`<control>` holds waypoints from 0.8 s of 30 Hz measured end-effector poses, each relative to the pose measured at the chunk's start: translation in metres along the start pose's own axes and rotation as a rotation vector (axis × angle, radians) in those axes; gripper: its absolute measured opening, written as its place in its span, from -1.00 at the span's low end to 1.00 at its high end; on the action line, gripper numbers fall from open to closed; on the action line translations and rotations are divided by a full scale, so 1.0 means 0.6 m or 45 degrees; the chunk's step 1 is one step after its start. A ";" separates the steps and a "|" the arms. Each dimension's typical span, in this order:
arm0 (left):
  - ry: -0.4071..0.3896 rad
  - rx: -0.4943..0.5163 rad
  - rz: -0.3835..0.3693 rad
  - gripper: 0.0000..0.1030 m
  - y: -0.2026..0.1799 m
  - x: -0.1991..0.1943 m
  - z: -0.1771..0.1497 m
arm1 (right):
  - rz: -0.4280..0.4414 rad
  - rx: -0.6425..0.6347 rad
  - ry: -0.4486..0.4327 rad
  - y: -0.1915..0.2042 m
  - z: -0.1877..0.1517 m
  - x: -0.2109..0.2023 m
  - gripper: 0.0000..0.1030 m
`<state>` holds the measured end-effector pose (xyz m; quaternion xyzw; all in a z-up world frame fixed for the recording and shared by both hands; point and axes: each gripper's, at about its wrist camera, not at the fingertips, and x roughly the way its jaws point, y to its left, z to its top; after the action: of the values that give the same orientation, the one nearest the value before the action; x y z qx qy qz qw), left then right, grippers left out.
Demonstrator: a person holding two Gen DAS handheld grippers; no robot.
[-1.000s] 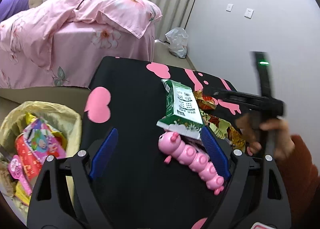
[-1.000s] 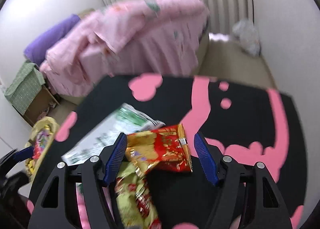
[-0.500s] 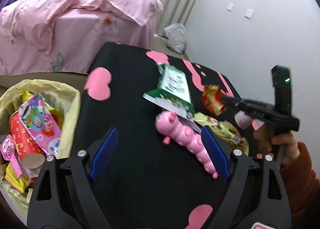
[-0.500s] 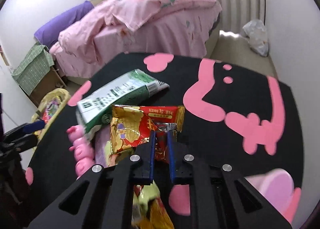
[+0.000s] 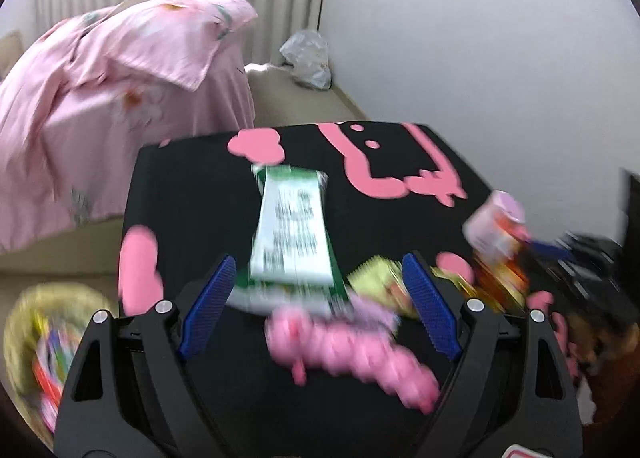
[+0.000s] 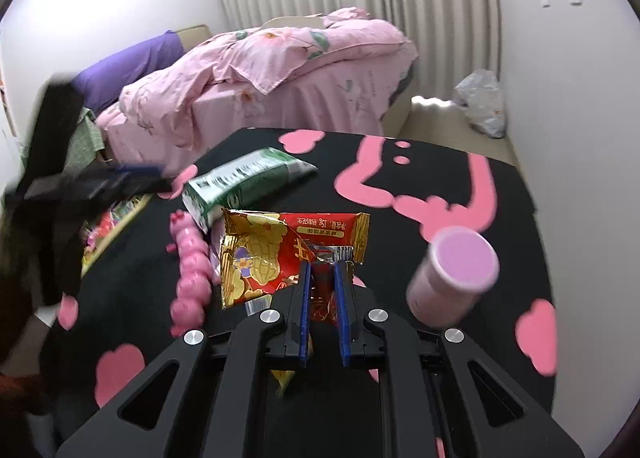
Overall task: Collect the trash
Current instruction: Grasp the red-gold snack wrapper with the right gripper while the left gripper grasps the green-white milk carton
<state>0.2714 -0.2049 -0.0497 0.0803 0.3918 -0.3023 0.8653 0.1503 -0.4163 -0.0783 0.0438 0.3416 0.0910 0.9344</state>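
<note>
Right gripper [image 6: 323, 258] already clamping down on the near edge of the red-and-gold snack packet [image 6: 276, 254], holding it just over the black-and-pink table [image 6: 440, 194], so the carry is really about getting across to the lined trash bin [image 5: 44, 330] sitting off the table's left edge. Left gripper [image 5: 320, 298] hanging wide open and empty, closer to that bin, with the green-and-white wrapper [image 5: 292, 234] lying straight ahead between its fingers, long axis running away toward the far edge. Probably grabbing that one next, ignoring the pink caterpillar toy [image 5: 352, 354] just below.
</note>
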 end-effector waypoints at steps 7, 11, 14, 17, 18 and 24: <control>0.233 -0.022 0.083 0.57 0.009 0.142 0.084 | 0.025 0.108 -0.008 -0.021 -0.034 -0.015 -0.75; 0.372 -0.015 0.110 0.02 0.012 0.183 0.083 | 0.040 0.115 0.010 -0.021 -0.043 -0.005 -0.75; 0.329 -0.033 0.123 0.02 0.017 0.160 0.077 | 0.045 0.102 -0.004 -0.016 -0.044 -0.006 -0.75; 0.204 -0.038 0.101 0.02 0.010 0.095 0.065 | 0.057 0.108 -0.021 -0.014 -0.043 -0.011 -0.75; 0.145 -0.039 0.088 0.02 0.006 0.063 0.058 | 0.060 0.110 -0.035 -0.013 -0.042 -0.016 -0.75; -0.173 -0.132 -0.015 0.02 -0.002 -0.109 0.005 | 0.061 0.092 -0.094 0.001 -0.030 -0.035 -0.75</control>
<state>0.2396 -0.1769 0.0000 0.0123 0.3477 -0.2914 0.8911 0.1227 -0.4194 -0.0789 0.0888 0.3089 0.0993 0.9417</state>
